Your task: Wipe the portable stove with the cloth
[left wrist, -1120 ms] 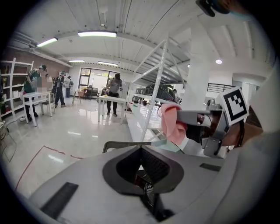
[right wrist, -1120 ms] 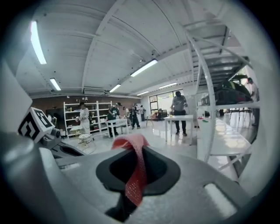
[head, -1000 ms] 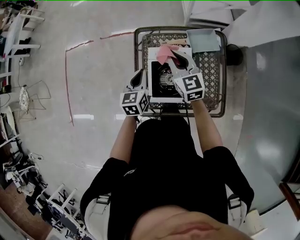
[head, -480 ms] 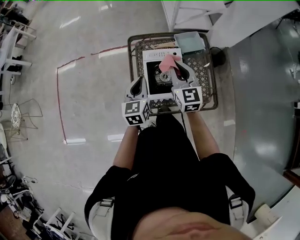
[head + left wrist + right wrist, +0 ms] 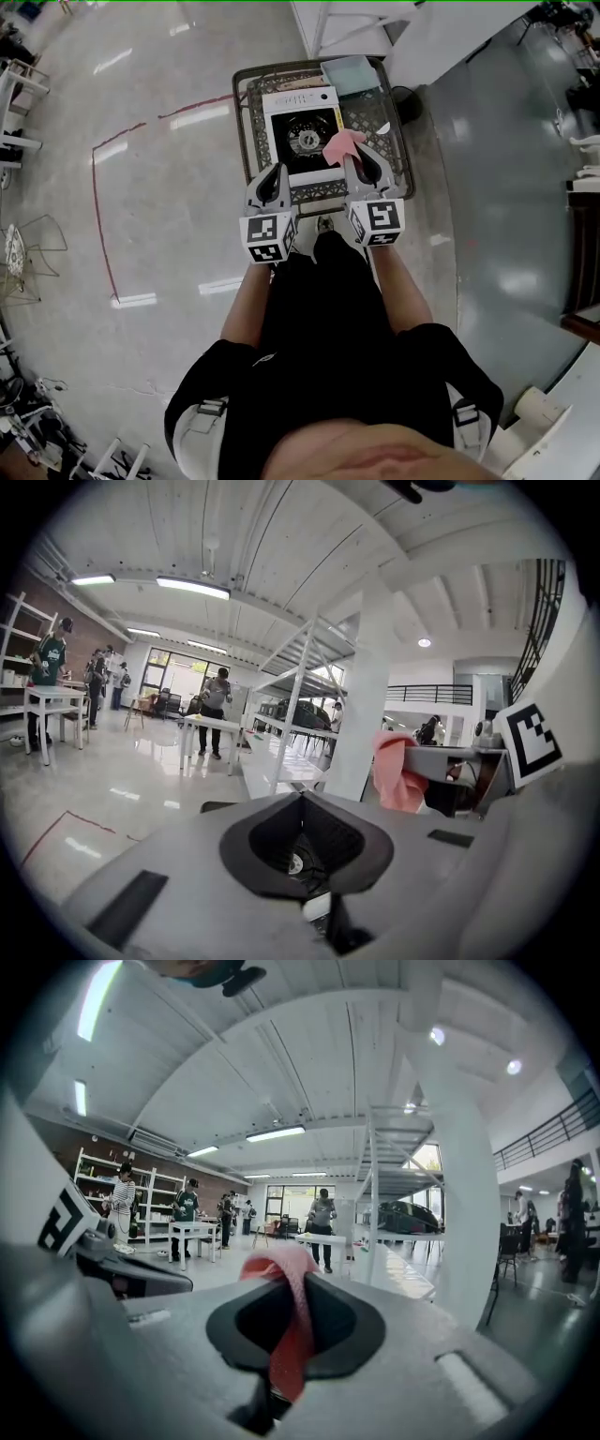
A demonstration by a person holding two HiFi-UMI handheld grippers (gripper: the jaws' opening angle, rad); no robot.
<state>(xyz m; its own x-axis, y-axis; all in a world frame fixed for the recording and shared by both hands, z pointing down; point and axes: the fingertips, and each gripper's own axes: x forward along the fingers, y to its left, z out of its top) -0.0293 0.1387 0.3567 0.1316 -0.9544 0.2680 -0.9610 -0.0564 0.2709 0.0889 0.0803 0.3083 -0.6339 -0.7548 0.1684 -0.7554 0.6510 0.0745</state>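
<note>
The portable stove (image 5: 302,139), white with a black burner well, sits on a wire mesh table (image 5: 251,112). My right gripper (image 5: 349,161) is shut on the pink cloth (image 5: 343,142), which hangs over the stove's near right corner. The right gripper view shows the cloth (image 5: 286,1354) pinched between the closed jaws (image 5: 292,1274) and bulging out past their tip. My left gripper (image 5: 275,180) hovers at the stove's near left corner, its jaws together with nothing in them (image 5: 302,794). The left gripper view catches the cloth (image 5: 396,771) at its right. Both grippers point nearly level.
A pale blue-grey tray (image 5: 349,70) lies on the mesh table's far right corner. A white rack frame (image 5: 356,19) stands just beyond the table, and a black round object (image 5: 405,101) sits at its right. Red tape (image 5: 103,206) marks the floor. Several people stand at distant tables (image 5: 192,1232).
Both grippers have drawn back toward my body and risen a little. The right one has carried the cloth from the stove's far edge to its near right corner.
</note>
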